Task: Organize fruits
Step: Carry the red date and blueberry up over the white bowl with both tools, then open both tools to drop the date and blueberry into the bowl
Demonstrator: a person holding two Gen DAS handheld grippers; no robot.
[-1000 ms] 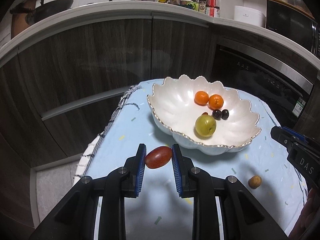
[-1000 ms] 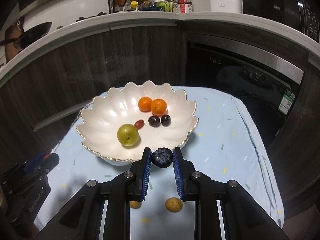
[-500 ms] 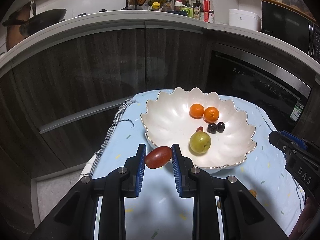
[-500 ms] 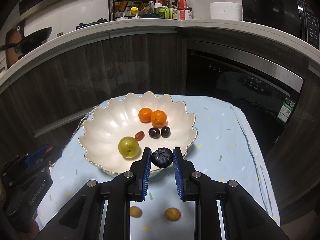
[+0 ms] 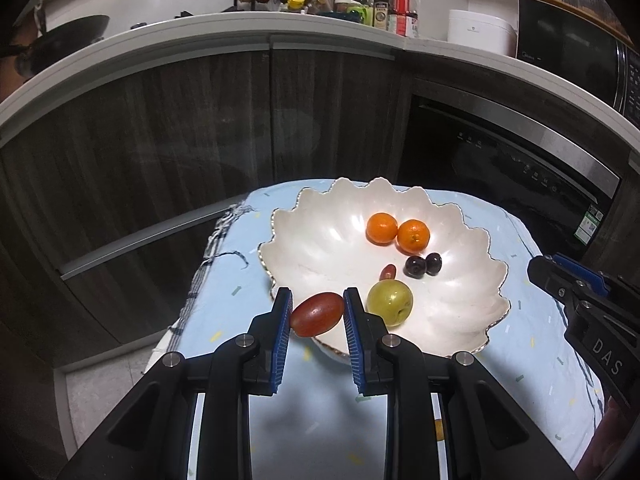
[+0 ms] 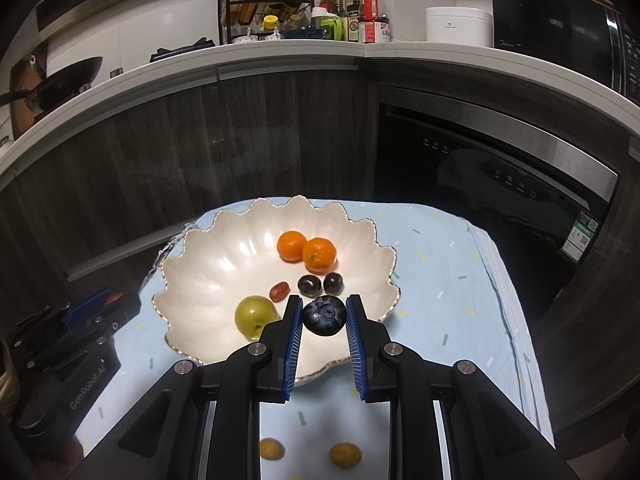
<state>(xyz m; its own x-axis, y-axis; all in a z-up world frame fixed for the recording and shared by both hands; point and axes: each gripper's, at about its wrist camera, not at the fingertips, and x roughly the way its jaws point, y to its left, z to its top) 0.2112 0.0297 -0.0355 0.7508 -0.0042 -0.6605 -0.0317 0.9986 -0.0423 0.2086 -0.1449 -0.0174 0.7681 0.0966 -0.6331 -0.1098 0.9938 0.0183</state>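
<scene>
Both wrist views look steeply down, sharing the bowl (image 5: 472, 280).

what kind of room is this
Most likely a home kitchen: a counter carries a spice rack and a wok, with a built-in dishwasher or oven under it.

Home kitchen, curved white countertop (image 6: 280, 56) over dark wood cabinets (image 6: 200, 140), spice rack (image 6: 264, 8), wok (image 6: 68, 80), built-in oven (image 6: 500, 168)
</scene>
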